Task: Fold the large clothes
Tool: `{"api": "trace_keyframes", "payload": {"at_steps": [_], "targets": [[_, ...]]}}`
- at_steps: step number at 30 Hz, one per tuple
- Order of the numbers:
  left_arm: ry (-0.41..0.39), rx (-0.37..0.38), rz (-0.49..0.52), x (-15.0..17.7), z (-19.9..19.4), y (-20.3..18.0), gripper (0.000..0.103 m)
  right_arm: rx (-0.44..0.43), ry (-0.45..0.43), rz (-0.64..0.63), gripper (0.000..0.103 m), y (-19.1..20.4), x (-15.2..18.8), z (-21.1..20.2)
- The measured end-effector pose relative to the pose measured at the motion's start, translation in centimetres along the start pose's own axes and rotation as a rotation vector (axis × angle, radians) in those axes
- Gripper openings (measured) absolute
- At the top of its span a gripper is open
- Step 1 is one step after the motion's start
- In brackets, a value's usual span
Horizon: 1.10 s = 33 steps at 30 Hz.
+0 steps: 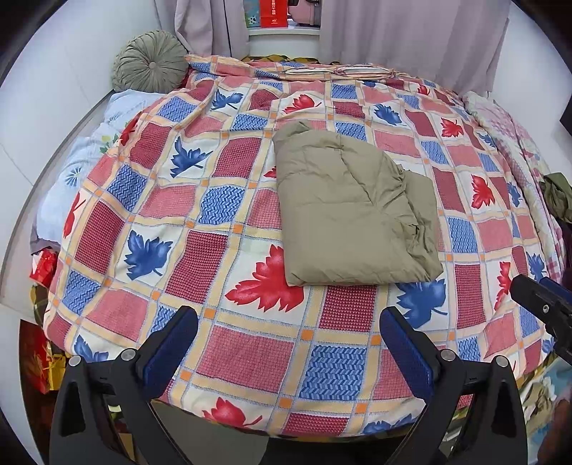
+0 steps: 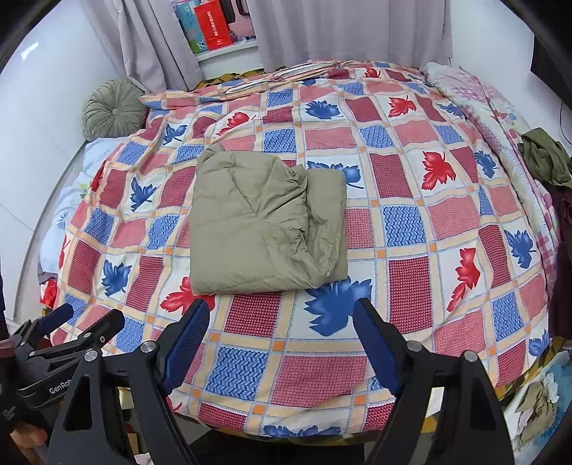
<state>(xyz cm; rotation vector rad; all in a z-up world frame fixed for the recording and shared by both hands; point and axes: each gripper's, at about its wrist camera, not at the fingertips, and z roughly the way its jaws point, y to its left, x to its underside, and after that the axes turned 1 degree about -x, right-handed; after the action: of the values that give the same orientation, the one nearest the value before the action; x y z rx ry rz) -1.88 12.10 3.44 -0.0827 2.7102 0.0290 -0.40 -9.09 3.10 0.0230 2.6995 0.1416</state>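
A khaki padded garment [image 1: 352, 211] lies folded into a rough rectangle on the leaf-patterned quilt [image 1: 250, 357]; it also shows in the right wrist view [image 2: 266, 221]. My left gripper [image 1: 287, 348] is open and empty, held above the quilt's near edge, short of the garment. My right gripper [image 2: 282, 338] is open and empty, just short of the garment's near edge. In the left wrist view the right gripper's body [image 1: 543, 307] shows at the right edge. In the right wrist view the left gripper's body [image 2: 71, 336] shows at the lower left.
A round green cushion [image 1: 150, 60] sits at the bed's far left corner. A crumpled olive cloth [image 2: 545, 157] lies at the right edge of the bed. Curtains [image 2: 343, 32] and a shelf with a red box [image 2: 214, 25] stand behind the bed. Red bags [image 1: 43, 268] lie at the left.
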Motion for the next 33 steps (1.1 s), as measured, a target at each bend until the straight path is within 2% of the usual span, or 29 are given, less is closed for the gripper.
{"api": "trace_keyframes", "payload": {"at_steps": [33], "targets": [[-0.002,-0.004,-0.003,0.04,-0.04,-0.05,0.102,-0.002,0.002,0.002,0.085,-0.02,-0.10,0.04]]}}
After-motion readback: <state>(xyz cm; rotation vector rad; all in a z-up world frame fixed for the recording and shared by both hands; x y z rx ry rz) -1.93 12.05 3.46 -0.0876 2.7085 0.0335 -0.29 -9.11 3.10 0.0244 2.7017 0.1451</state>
